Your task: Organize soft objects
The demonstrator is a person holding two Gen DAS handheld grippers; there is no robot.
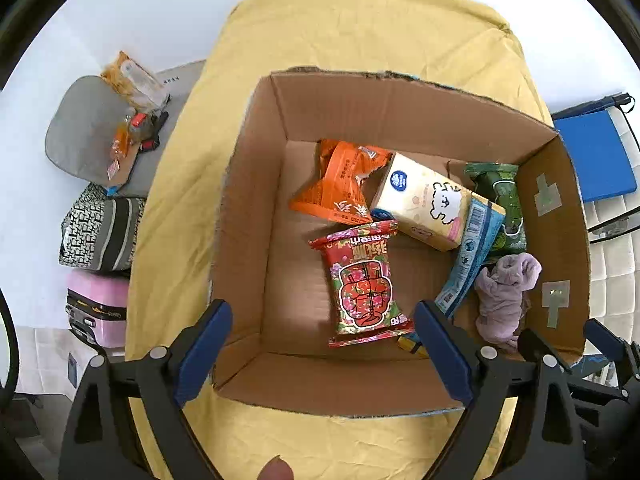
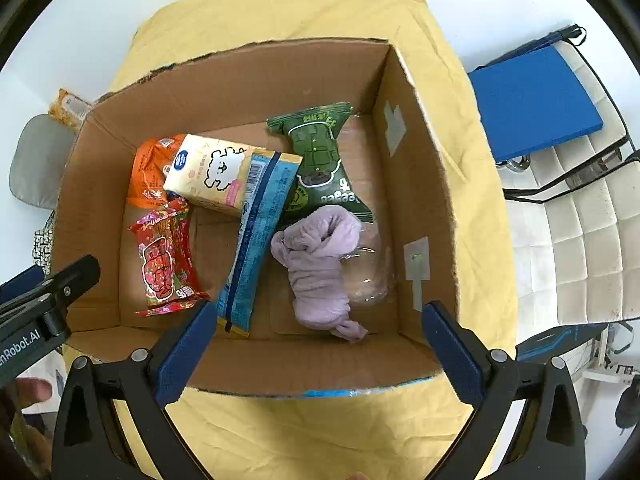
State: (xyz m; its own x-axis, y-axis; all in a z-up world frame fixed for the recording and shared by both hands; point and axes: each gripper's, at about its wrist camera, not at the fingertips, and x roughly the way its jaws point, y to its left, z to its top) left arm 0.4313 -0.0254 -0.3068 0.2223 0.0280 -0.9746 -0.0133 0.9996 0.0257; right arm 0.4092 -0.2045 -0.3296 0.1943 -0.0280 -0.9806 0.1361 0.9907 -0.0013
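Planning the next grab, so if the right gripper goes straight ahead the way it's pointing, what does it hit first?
Probably the purple cloth bundle in the cardboard box: it lies about centred ahead of the open right gripper. The blue packet lies just left of that line. Depth is uncertain.

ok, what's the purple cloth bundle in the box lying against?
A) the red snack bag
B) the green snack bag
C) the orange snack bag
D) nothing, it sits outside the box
B: in the right wrist view the purple cloth bundle lies in the cardboard box, its top end over the lower edge of the green snack bag.
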